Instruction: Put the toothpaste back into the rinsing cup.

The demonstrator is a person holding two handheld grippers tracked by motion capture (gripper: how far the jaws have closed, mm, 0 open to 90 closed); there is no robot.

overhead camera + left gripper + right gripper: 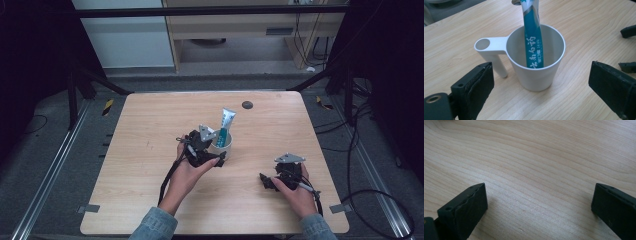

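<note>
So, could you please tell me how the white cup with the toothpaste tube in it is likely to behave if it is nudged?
The white cup looks like thin, light plastic, so it would probably slide easily on the smooth wooden table. The toothpaste tube leans well above the rim, so the cup may tip towards that side.

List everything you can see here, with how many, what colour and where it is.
cup: one, white, with a side handle, standing upright near the middle of the table
tube: one, teal and white, standing tilted inside the cup, top sticking out above the rim
table: one, light wood, with a small dark round spot near its far edge
left gripper: one, black, open, just in front of the cup, not touching it
right gripper: one, black, open, over bare table at the near right
hands: two, one on each gripper, in blue denim sleeves
</note>
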